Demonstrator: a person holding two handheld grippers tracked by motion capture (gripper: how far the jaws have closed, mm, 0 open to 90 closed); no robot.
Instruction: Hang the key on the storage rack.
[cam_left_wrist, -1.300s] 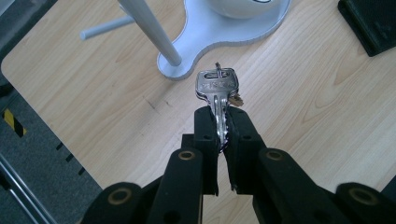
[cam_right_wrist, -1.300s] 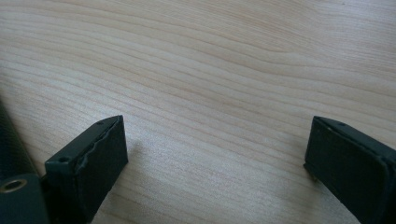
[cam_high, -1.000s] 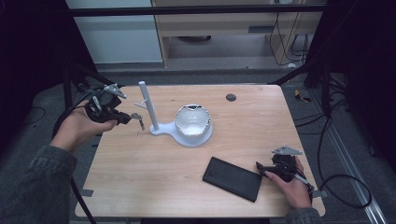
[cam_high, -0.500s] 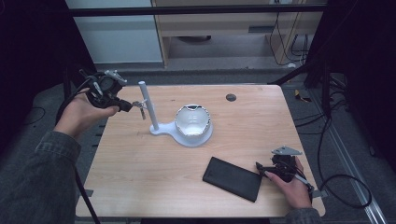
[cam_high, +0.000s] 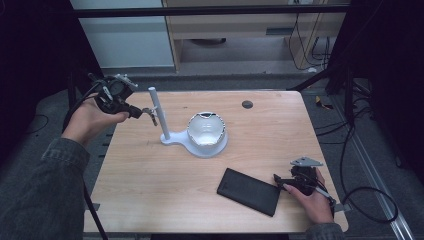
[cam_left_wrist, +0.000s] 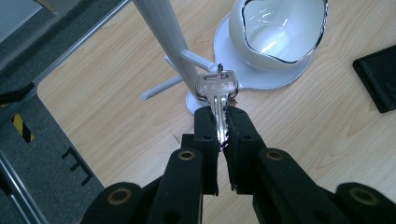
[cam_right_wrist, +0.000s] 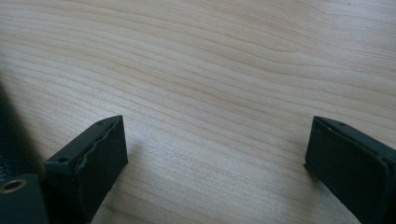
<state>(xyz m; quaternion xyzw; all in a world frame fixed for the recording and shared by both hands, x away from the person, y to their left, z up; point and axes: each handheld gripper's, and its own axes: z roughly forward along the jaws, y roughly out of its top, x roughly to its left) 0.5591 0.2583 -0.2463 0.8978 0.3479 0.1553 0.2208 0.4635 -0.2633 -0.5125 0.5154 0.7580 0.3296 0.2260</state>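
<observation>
Hanging the key (cam_left_wrist: 216, 93) needed patience: the left gripper (cam_left_wrist: 220, 126) was clamped on its blade, bow hole right beside the white stand's (cam_high: 161, 117) peg (cam_left_wrist: 198, 59). Smart play was lining up hole and peg tip before sliding on. The right gripper (cam_right_wrist: 212, 154) sat wide open, well away from the stand.

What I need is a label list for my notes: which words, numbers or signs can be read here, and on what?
"FT", as best I can tell: black marks on the grey floor.
Key: stamped characters on its head, too blurred to read.
Tape on the floor: yellow-black warning stripes, no words.
Black case: no text visible.
</observation>
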